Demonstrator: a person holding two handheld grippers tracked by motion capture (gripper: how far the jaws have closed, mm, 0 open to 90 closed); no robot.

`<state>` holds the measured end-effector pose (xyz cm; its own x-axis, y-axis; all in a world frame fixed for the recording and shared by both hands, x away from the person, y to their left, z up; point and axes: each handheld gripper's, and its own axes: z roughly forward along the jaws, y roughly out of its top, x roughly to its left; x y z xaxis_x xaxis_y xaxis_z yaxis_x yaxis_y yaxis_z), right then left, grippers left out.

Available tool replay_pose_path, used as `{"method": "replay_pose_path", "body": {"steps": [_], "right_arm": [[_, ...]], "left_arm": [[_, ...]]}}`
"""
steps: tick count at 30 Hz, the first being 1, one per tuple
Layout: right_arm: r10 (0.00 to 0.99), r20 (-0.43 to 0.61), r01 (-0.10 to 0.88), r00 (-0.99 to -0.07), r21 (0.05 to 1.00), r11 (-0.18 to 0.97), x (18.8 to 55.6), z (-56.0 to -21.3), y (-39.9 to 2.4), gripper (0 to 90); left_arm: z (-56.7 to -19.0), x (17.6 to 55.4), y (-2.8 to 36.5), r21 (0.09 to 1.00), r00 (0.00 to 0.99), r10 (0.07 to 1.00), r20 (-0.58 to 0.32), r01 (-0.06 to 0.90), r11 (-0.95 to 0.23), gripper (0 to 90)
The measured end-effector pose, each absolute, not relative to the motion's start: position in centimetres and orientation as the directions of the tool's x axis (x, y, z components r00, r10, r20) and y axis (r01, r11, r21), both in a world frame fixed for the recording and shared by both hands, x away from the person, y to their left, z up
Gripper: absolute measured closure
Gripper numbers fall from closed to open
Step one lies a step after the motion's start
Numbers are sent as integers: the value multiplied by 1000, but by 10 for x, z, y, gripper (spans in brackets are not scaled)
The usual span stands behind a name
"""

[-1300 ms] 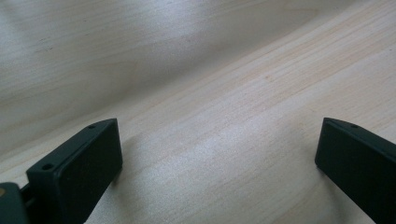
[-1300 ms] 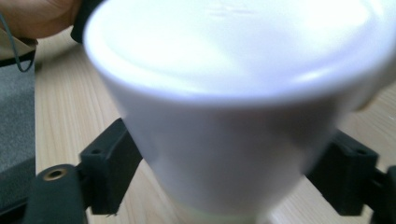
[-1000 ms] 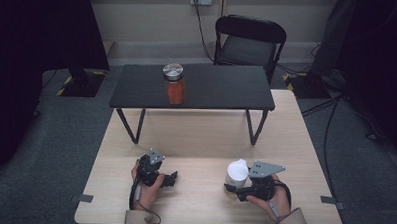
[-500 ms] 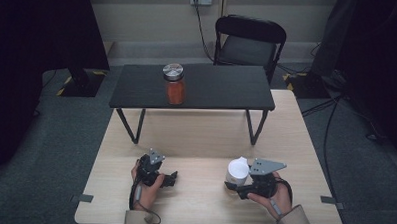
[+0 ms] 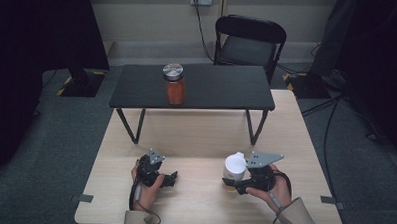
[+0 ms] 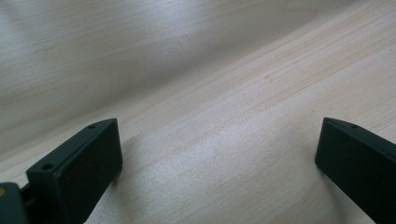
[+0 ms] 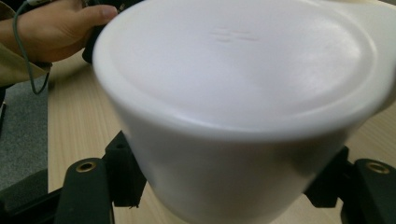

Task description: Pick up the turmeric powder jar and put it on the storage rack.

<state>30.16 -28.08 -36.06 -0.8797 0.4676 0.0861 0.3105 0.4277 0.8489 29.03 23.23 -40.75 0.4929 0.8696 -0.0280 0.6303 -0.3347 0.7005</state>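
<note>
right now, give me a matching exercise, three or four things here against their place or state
Things:
1. white cup
2. jar
3. left gripper
4. chair

Places or states:
A. jaws wide apart over bare wood
B. behind the black table
C. clamped in the right gripper
D. standing on the black table

Pairs: 1-C, 2-D, 3-A, 4-B

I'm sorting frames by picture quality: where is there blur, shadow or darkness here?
Right gripper view: the white cup sits very close and its rim looks soft. Left gripper view: sharp wood grain on the table, with broad soft shadows at the top. High view: dark at both sides, and the table is evenly lit.
</note>
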Motion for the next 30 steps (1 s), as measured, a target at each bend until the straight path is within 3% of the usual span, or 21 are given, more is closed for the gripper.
{"method": "replay_pose_path", "body": {"steps": [30], "right_arm": [[462, 67, 286, -884, 860, 423, 332, -299, -268, 302]], "left_arm": [[-407, 290, 232, 700, 493, 869, -28, 630, -335, 0]]}}
